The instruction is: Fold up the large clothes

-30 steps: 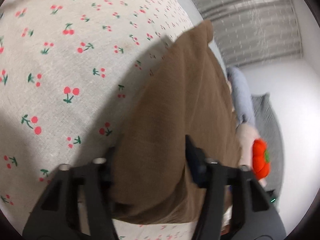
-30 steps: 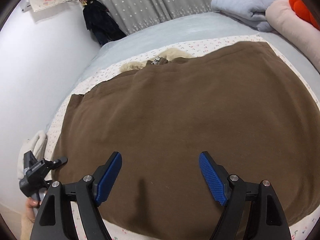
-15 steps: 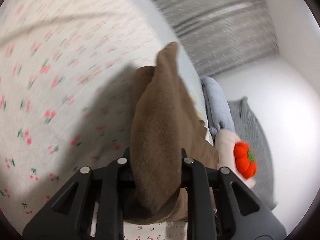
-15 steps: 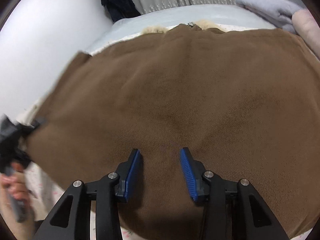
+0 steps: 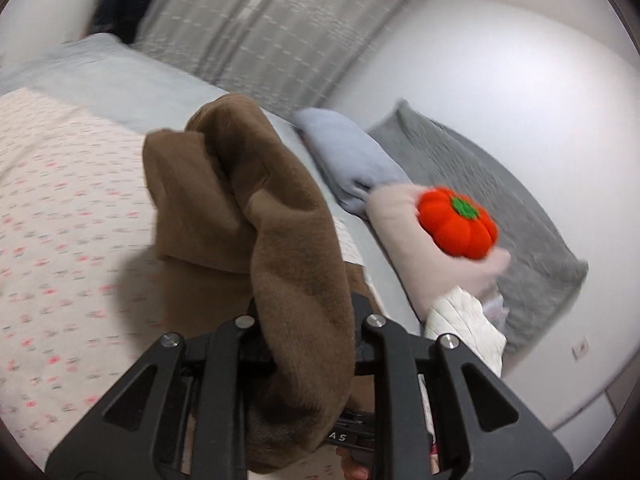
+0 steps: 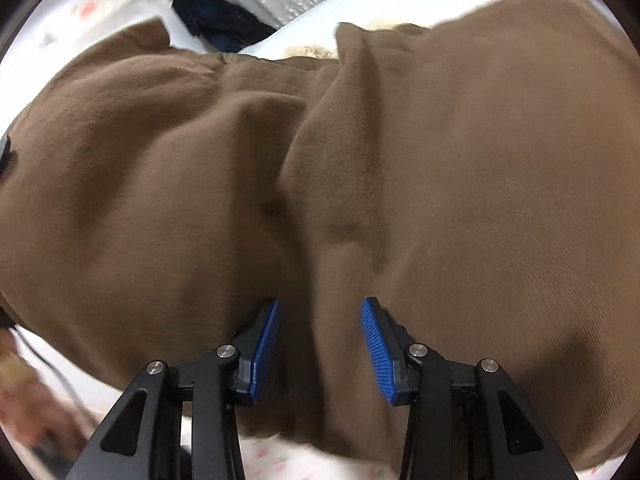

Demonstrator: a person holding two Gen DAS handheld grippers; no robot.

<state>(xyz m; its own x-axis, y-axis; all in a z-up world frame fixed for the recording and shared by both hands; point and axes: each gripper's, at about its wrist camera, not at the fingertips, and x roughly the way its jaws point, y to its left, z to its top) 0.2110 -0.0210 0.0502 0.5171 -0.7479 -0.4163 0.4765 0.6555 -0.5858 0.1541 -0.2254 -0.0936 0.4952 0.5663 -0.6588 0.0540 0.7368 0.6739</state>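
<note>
Left tool (image 5: 306, 320) clamps brown garment (image 5: 280, 216) | right tool (image 6: 320, 344) pinches same fold

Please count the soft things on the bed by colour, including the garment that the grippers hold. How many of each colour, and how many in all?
Brown: 1, the brown garment
Orange-red: 1, the pumpkin plush
Light blue: 1, the folded blanket
Grey: 1, the quilted blanket
Beige-pink: 1, the cushion
White: 1, the white cloth
Total: 6

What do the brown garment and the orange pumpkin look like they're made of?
Brown garment: soft, thick, matte cloth with a short fuzzy nap, perhaps fleece or brushed cotton; it drapes in heavy rounded folds. Orange pumpkin: plush fabric, stuffed, judging by its puffy segments and felt-like green top; blur hides finer detail.
</note>
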